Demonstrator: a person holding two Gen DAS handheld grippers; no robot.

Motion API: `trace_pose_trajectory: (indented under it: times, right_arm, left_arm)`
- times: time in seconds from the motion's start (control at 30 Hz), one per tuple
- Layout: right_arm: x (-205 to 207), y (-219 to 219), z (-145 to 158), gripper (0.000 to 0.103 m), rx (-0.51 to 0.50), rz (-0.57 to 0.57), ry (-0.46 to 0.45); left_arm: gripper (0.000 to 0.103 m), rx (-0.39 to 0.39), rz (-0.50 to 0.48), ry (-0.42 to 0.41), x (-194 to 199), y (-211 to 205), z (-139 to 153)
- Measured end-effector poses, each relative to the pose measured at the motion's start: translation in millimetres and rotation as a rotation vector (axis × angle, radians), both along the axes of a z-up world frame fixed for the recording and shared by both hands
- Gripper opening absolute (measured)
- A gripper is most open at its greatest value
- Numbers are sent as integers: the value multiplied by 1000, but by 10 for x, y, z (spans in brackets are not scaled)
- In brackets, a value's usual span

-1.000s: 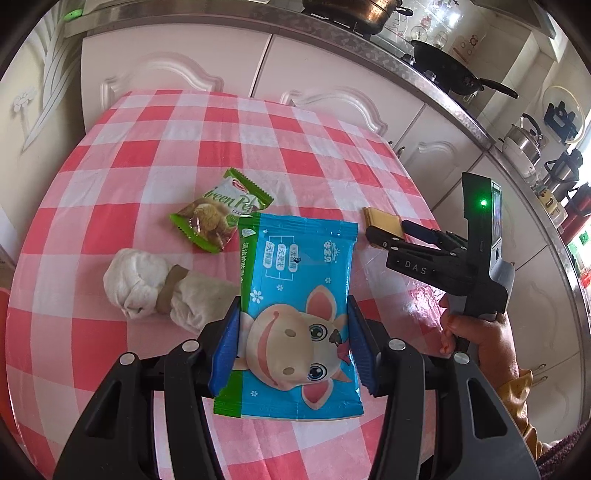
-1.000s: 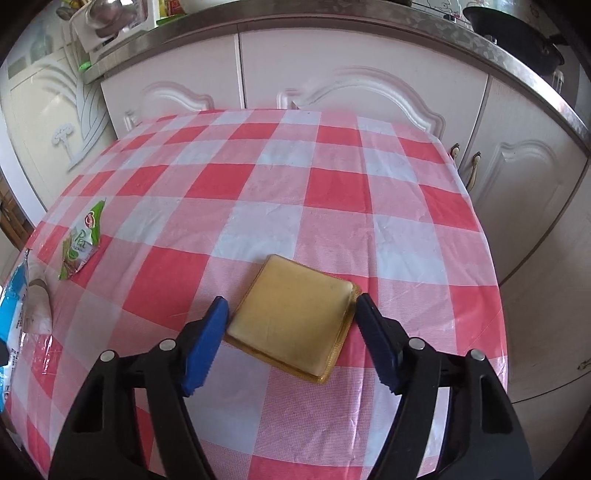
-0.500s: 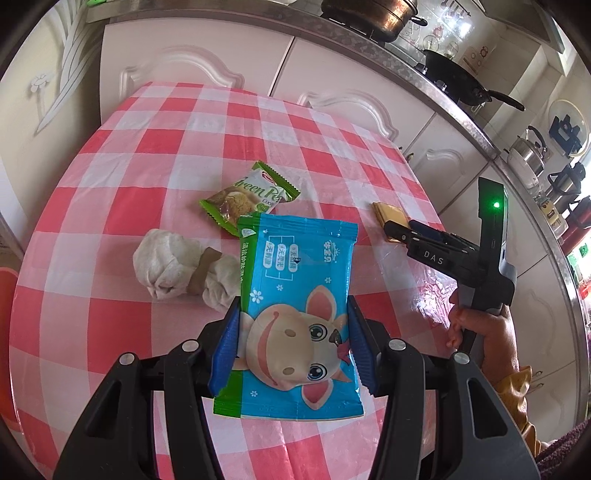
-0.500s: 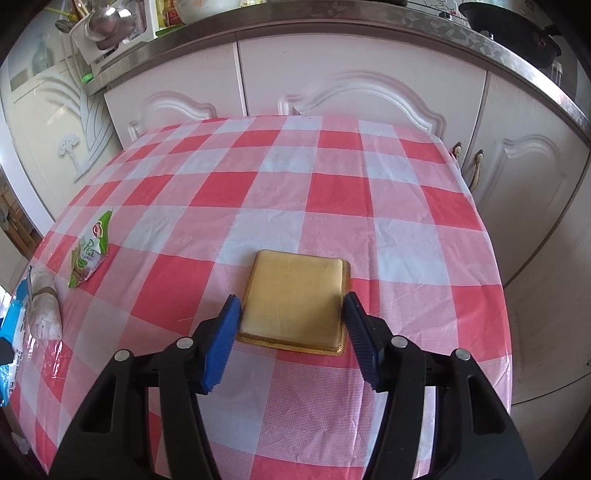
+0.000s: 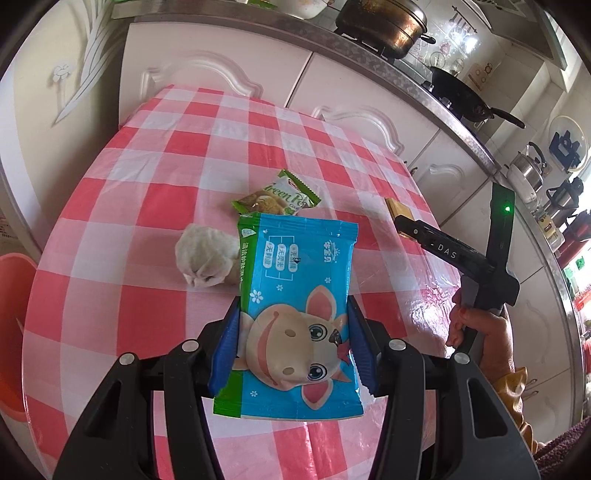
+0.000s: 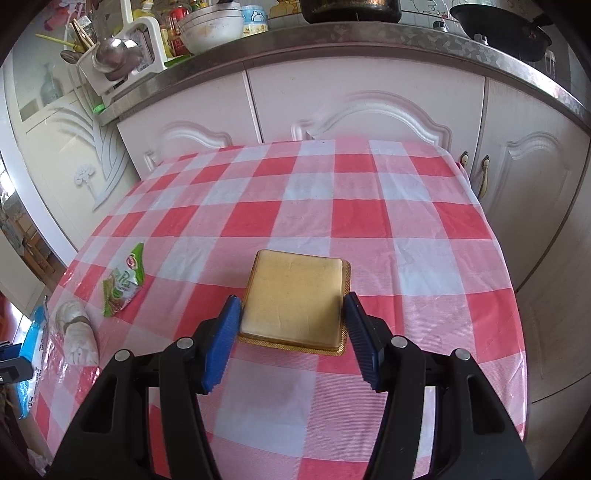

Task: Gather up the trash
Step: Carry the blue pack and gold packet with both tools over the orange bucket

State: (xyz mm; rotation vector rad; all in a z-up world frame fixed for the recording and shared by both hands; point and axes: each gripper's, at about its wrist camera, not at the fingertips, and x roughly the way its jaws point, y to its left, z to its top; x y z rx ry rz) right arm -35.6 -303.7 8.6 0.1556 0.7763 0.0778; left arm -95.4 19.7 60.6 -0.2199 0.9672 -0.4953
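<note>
My left gripper (image 5: 293,345) is shut on a blue snack wrapper with a cartoon cow (image 5: 297,314) and holds it above the red-checked table (image 5: 147,206). My right gripper (image 6: 290,338) is shut on a flat gold packet (image 6: 295,302), lifted off the table (image 6: 424,258). The right gripper also shows in the left wrist view (image 5: 400,225) with the gold packet (image 5: 399,211) at its tip. A green snack wrapper (image 5: 277,197) and a crumpled white tissue wad (image 5: 207,260) lie on the table; both also show in the right wrist view, the wrapper (image 6: 123,282) and the wad (image 6: 75,334).
An orange bin (image 5: 11,332) stands on the floor left of the table. White cabinets (image 6: 369,107) and a counter with pots (image 5: 384,22) run behind and to the right of the table. The person's hand (image 5: 480,332) holds the right gripper.
Both grippers have risen and drawn back from the table. The right gripper closed on the gold packet and lifted it. The left gripper keeps the blue wrapper.
</note>
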Motion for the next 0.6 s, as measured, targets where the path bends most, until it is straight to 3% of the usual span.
trace_pose_trajectory:
  times: [0.6]
  right_arm:
    - [-63,626,388,58,101,137,-76]
  left_arm:
    - [55,4,110,-22,-2,618,-75]
